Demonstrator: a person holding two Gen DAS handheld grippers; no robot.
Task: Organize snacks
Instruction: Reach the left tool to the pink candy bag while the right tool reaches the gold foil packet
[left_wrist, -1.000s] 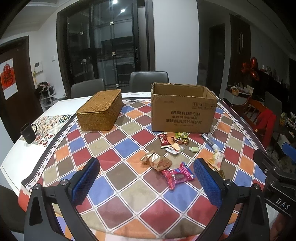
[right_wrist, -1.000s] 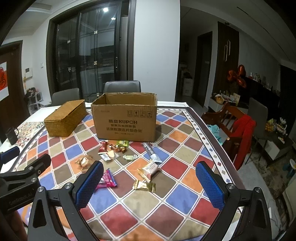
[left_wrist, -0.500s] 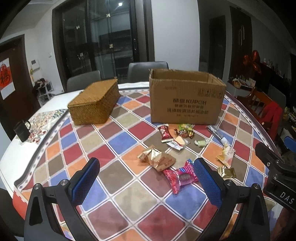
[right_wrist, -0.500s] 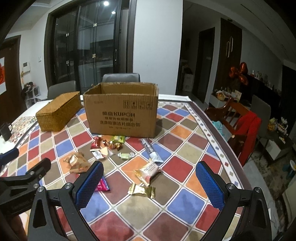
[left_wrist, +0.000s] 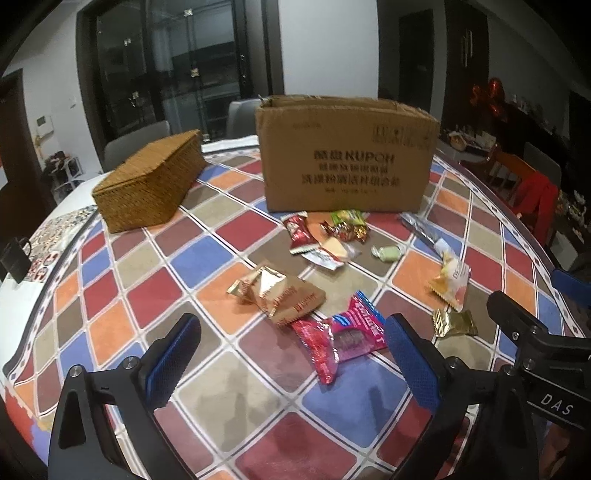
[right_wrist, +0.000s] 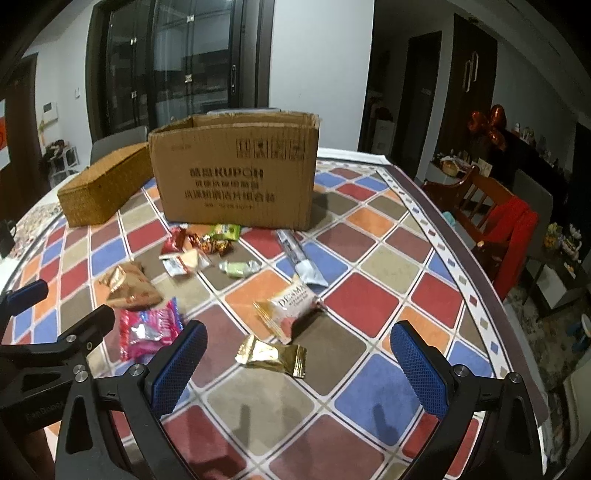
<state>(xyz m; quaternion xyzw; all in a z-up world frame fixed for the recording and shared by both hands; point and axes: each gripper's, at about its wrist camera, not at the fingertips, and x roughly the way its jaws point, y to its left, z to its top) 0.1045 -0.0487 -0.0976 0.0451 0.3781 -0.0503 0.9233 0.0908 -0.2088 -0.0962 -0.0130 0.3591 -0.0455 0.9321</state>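
Observation:
Several wrapped snacks lie scattered on the checkered tablecloth in front of an open cardboard box (left_wrist: 347, 155), which also shows in the right wrist view (right_wrist: 236, 173). My left gripper (left_wrist: 291, 362) is open and empty, low over the table just short of a pink packet (left_wrist: 343, 339) and a tan packet (left_wrist: 284, 295). My right gripper (right_wrist: 299, 365) is open and empty, just short of a small gold packet (right_wrist: 273, 356) and a white-orange packet (right_wrist: 288, 310). A green candy (right_wrist: 238, 267) and a silver stick packet (right_wrist: 301, 256) lie farther on.
A closed wicker basket (left_wrist: 147, 181) stands left of the box. A black mug (left_wrist: 13, 258) sits at the far left table edge. Chairs stand behind the table, and a wooden chair with red cloth (right_wrist: 506, 225) at the right.
Both grippers have moved forward and lower toward the snacks, so the packets and box look larger and closer. Both stay open and empty.

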